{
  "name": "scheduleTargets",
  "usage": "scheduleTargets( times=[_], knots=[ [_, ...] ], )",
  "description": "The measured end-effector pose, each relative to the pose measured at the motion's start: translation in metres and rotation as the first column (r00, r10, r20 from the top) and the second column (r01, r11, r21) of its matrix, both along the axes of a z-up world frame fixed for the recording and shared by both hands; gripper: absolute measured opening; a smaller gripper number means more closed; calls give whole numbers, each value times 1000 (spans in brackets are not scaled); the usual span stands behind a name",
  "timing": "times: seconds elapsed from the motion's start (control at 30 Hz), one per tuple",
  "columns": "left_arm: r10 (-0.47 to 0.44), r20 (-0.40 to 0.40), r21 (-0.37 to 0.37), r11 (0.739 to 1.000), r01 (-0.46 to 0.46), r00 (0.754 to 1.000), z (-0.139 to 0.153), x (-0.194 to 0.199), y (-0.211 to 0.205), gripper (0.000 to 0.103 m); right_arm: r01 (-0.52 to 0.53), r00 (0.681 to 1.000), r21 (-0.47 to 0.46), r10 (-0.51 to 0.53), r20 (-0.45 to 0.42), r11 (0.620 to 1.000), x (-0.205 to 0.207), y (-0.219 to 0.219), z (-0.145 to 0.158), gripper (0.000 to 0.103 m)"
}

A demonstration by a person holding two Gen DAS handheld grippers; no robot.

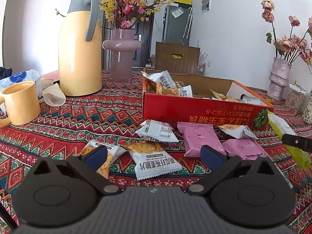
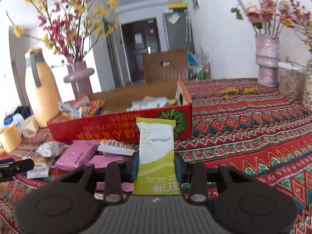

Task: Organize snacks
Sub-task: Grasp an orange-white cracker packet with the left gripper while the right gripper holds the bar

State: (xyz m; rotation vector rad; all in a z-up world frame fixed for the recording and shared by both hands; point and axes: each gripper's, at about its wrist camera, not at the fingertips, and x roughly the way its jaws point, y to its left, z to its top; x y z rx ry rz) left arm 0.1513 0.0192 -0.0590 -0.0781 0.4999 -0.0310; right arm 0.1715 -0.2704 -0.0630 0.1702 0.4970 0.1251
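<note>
Right gripper [image 2: 157, 165] clamps green snack pack [image 2: 156, 152], long axis pointing 12 o'clock at red box [image 2: 120, 124] just ahead. Left gripper [image 1: 154, 156] hangs w/ jaws spread over loose packets [image 1: 156, 161] on tablecloth [image 1: 78, 117]; right is nearer for the drop.

1. The green packet [image 2: 156, 156] has its lower end hidden behind the right gripper [image 2: 157, 164] body; in the left view its lower tip runs behind a black finger.
2. The box [image 2: 120, 124] wall hides most of the snacks inside.
3. The mug [image 1: 20, 102] is cut off by the left edge.
4. The pink packets [image 1: 202, 141] partly overlap, and the left gripper [image 1: 154, 156] pad covers one corner.
5. The right view is blurred: box lettering and far flowers [image 2: 273, 13] cannot be read clearly.
</note>
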Motion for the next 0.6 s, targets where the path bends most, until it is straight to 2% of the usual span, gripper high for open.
scheduleTargets(
  times=[0.4,0.6],
  knots=[
    [39,14,13,999,-39,999,6,-6,3,103,34,999,39,-35,36,999,-6,-3,-12,36],
    [102,20,30,994,-102,995,20,-14,28,103,27,998,37,-28,49,999,-9,-2,-12,36]
  ],
)
